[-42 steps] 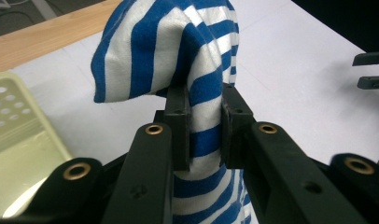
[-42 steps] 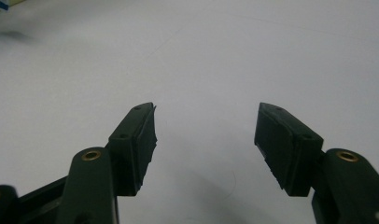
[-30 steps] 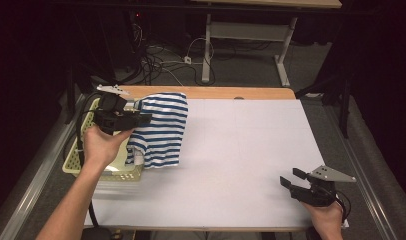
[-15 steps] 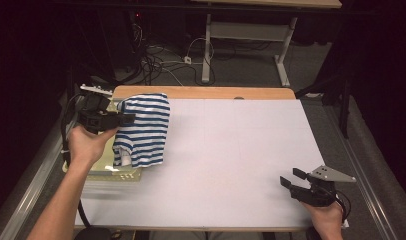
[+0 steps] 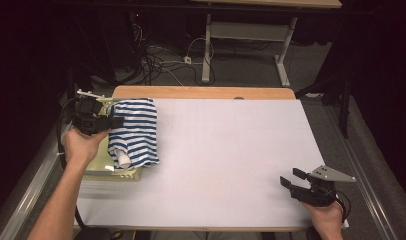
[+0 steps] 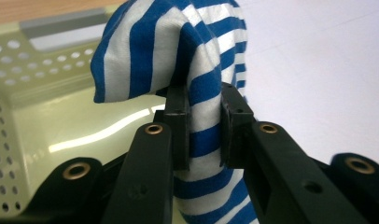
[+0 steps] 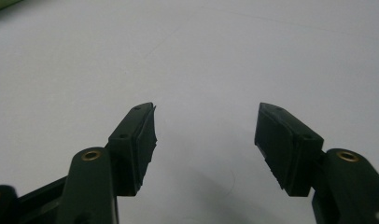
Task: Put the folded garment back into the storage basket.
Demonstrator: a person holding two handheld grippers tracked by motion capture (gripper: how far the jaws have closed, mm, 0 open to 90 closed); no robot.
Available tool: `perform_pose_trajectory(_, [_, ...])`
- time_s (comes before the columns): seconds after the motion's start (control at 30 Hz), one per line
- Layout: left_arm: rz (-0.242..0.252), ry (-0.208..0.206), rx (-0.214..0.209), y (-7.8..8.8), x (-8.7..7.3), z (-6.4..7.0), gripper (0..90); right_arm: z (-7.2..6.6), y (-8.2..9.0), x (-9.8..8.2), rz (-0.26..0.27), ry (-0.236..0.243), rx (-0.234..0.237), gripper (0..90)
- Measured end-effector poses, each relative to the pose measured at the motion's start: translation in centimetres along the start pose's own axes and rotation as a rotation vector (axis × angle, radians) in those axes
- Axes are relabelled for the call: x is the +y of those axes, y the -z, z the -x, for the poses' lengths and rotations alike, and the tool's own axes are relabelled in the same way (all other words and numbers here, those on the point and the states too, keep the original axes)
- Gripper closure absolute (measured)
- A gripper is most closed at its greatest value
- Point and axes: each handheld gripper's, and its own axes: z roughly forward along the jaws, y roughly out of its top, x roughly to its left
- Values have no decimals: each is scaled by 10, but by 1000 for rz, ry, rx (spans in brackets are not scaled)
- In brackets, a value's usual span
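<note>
high view – left gripper [image 5: 114, 121]: at 9 o'clock of the table, clamped on the blue-and-white striped cloth [image 5: 134, 131], held over the basket's right edge
high view – striped cloth: hangs from the jaws, draped across the right rim of the pale green perforated basket [image 5: 122, 175] and onto the white table top [image 5: 231, 160]; a white inner fold pokes out at its lower end
high view – basket: sits at the table's left edge, 9 o'clock; mostly covered by cloth and hand, contents can't be told from here
high view – right gripper [image 5: 290, 180]: 5 o'clock corner of the table, resting low, jaws apart, nothing in them, well apart from the cloth
left gripper view – grip: both pads [image 6: 178, 126] press a bunched fold of striped cloth [image 6: 201, 70]; cloth arches up and over at 12 o'clock, rest trails down between the arms
left gripper view – basket: interior [image 6: 47, 126] at 9 o'clock, shiny floor and holed walls, the part seen holds nothing; cloth not inside yet
right gripper view – claw [image 7: 206, 133]: spread wide, bare white table between the jaws
progress: cloth picked up and at the basket's rim, judged about midway; left to do, likely, either lower it into the basket and let go or pull it fully out onto the table, direction can't be told from this moment
right hand: idle, no part in the work so far
</note>
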Motion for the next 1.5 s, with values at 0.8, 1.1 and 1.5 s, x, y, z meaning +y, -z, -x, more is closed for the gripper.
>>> perform_pose_trajectory(0.8, [-117,60,75,-57,-23,-33,741,0,0,0,-2,4,-1,394])
perform_pose_trajectory(1.1, [-185,59,110,-76,-24,-37,741,0,0,0,-3,5,2,395])
perform_pose_trajectory(1.5, [-220,81,131,-88,-27,-47,734,0,0,0,-4,3,1,395])
